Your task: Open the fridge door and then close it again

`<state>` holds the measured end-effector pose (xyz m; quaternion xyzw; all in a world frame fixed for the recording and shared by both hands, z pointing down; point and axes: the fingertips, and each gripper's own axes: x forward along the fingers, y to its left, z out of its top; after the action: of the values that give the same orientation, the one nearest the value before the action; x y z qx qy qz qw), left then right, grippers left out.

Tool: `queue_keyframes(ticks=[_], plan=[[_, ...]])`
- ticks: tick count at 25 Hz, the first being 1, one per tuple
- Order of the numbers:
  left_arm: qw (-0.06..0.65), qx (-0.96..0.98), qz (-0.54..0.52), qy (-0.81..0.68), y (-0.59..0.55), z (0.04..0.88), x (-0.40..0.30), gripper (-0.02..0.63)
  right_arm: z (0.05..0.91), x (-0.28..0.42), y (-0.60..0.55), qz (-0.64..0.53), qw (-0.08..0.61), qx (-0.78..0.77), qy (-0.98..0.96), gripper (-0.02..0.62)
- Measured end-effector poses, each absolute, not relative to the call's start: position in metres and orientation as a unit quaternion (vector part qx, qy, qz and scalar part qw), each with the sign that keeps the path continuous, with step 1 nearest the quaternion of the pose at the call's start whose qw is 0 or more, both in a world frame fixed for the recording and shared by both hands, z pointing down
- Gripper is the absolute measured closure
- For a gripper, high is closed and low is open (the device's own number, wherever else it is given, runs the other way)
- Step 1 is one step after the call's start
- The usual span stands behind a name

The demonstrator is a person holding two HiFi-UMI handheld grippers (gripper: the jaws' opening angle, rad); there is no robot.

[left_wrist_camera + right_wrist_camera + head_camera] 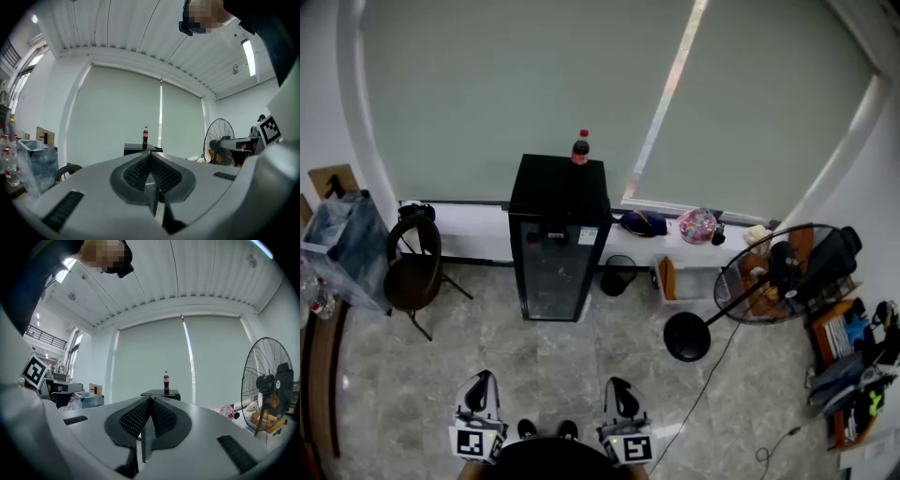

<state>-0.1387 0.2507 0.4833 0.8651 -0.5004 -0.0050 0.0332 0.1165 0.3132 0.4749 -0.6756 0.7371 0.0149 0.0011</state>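
Note:
A small black fridge (558, 239) with a glass door stands against the window wall, its door shut. A cola bottle (580, 148) stands on its top. In the head view my left gripper (480, 392) and right gripper (620, 397) sit at the bottom edge, well short of the fridge, both pointing toward it. The left gripper (150, 161) has its jaws pressed together with nothing between them. The right gripper (150, 405) is shut and empty too. Both gripper views show the fridge top (142, 149) (161, 393) and the bottle (145, 136) (166, 381) far ahead.
A black chair (412, 272) stands left of the fridge, beside a clear bin (342, 246). A large floor fan (773, 277) with a round base (687, 337) stands to the right, its cord (712, 384) trailing over the tiles. A cluttered shelf (853, 356) lines the right wall.

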Motion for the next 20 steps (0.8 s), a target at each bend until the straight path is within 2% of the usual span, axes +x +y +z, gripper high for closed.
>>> queue_keyframes(ticks=[6,9,20], plan=[[0.021,0.861,0.002,-0.508,0.249,0.483,-0.143,0.592,0.477,0.115,0.311,0.016,0.0,-0.673,0.74,0.583],[0.034,0.86,0.003,-0.508,0.249,0.487,-0.145,0.544,0.478,0.113,0.31,0.017,-0.005,-0.671,0.742,0.574],[0.025,0.86,0.008,-0.509,0.243,0.485,-0.149,0.423,0.477,0.111,0.305,0.014,-0.01,-0.67,0.742,0.443]])
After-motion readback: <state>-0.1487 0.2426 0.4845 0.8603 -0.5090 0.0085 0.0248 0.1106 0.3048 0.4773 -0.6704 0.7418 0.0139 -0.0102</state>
